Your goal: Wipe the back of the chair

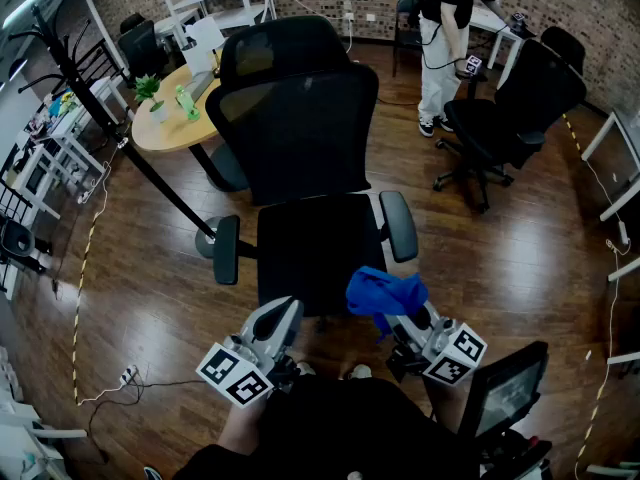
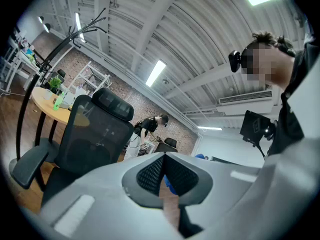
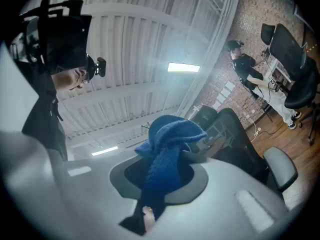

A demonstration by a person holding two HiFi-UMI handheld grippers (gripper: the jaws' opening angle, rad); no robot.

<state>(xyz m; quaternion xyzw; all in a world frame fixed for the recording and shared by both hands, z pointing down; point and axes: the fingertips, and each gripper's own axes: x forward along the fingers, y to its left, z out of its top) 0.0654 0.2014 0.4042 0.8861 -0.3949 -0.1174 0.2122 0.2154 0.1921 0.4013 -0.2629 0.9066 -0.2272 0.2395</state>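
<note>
Wooden floor fills the office, and the black mesh chair stands at frame centre, its back not yet touched. The right tool is clamped on a blue cloth. The left tool is closed and empty. This looks like the approach: next, lift the cloth to the backrest.

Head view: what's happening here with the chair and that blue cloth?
A person holds a gripper in each hand and faces a black office chair from the front. The right gripper is shut on a blue cloth, held up near the front edge of the seat. The left gripper is beside it, jaws together with nothing between them. The cloth is not yet touching the backrest, so no wiping is happening at this moment.
</note>
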